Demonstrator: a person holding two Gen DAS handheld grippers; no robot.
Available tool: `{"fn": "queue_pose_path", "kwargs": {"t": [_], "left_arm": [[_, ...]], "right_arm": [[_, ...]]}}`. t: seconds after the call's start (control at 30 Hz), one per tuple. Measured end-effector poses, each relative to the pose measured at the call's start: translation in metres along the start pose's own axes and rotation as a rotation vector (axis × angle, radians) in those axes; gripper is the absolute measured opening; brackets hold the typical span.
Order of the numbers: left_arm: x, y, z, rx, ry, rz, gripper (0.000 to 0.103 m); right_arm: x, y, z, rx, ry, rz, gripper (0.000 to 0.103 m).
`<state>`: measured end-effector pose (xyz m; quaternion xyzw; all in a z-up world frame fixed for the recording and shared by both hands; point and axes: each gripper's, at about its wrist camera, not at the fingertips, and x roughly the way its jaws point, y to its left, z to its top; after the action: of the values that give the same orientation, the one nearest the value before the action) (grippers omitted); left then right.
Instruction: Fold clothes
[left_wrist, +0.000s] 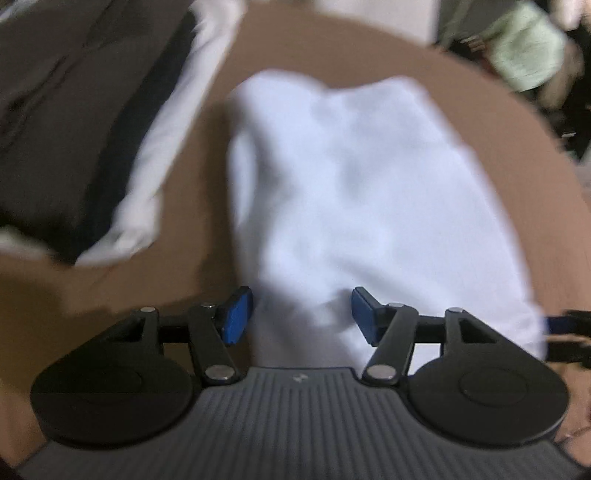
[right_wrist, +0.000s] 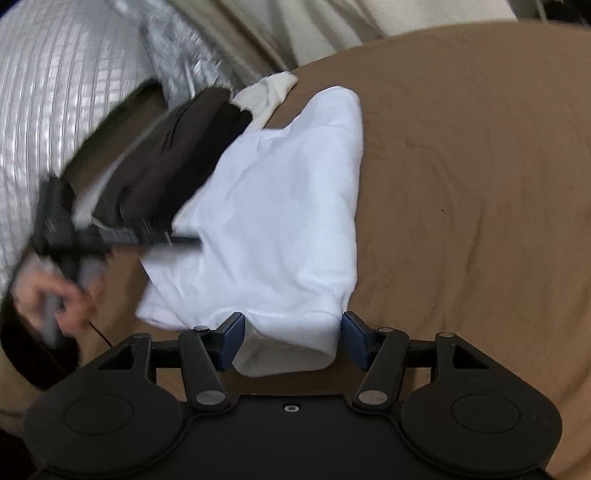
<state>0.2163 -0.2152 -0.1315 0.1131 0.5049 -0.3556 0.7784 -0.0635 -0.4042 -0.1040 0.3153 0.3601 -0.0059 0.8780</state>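
White cloth, a folded garment (right_wrist: 280, 221), lies on a tan bedsheet (right_wrist: 480, 184) that covers the whole surface under both cameras. In the right wrist view the right gripper (right_wrist: 293, 339) has its blue-padded fingers spread wide on either side of the garment's near corner; the cloth sits between them, but the pads do not press it, so nothing is held. In the same view the left gripper (right_wrist: 184, 242) reaches in from the left, blurred, over the garment's left edge, with a hand (right_wrist: 51, 295) around its handle; how its fingers stand cannot be told from here. The left wrist view settles that: the left gripper (left_wrist: 301, 314) is wide open too, its blue pads standing apart with the white garment (left_wrist: 351, 184) spread in front of and between them, not pinched. That view is heavily blurred, so whether the pads touch the cloth cannot be told. Beside the garment, to its left, lies a pile of dark brown clothes (right_wrist: 166, 166) with a cream piece (right_wrist: 269, 92) showing at its far end; in the left wrist view the dark pile (left_wrist: 55, 110) has a white layer under its edge. Behind the pile is a silvery quilted cover (right_wrist: 55, 92).
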Motion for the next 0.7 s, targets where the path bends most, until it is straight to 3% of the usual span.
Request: {"fn": "queue_pose_path", "kwargs": {"t": [0.17, 0.23, 0.27, 0.33, 0.43, 0.5, 0.63, 0.7], "left_arm": [[-0.008, 0.006, -0.001, -0.001, -0.022, 0.021, 0.071], [-0.014, -0.002, -0.003, 0.076, -0.041, -0.003, 0.050], [-0.017, -0.006, -0.003, 0.109, -0.048, -0.020, 0.033], [-0.020, -0.012, -0.002, 0.130, -0.055, -0.052, 0.034], [-0.013, -0.002, 0.002, 0.086, -0.037, -0.017, 0.039], [-0.014, 0.014, 0.003, 0.000, -0.043, -0.053, 0.050], [-0.021, 0.050, 0.004, -0.213, -0.076, -0.184, 0.048], [-0.024, 0.060, 0.006, -0.265, -0.108, -0.207, 0.051]], "right_arm": [[-0.003, -0.005, 0.001, 0.027, -0.019, -0.001, 0.064], [-0.004, -0.007, 0.002, 0.036, -0.026, -0.001, 0.064], [-0.002, -0.008, 0.004, 0.033, -0.025, -0.001, 0.064], [0.002, -0.009, 0.008, 0.029, -0.024, 0.003, 0.064], [0.009, -0.013, 0.023, 0.073, -0.017, 0.054, 0.064], [0.013, -0.015, 0.032, 0.102, -0.013, 0.089, 0.064], [0.023, -0.015, 0.051, 0.106, -0.010, 0.109, 0.064], [0.028, -0.013, 0.062, 0.076, -0.010, 0.087, 0.064]]}}
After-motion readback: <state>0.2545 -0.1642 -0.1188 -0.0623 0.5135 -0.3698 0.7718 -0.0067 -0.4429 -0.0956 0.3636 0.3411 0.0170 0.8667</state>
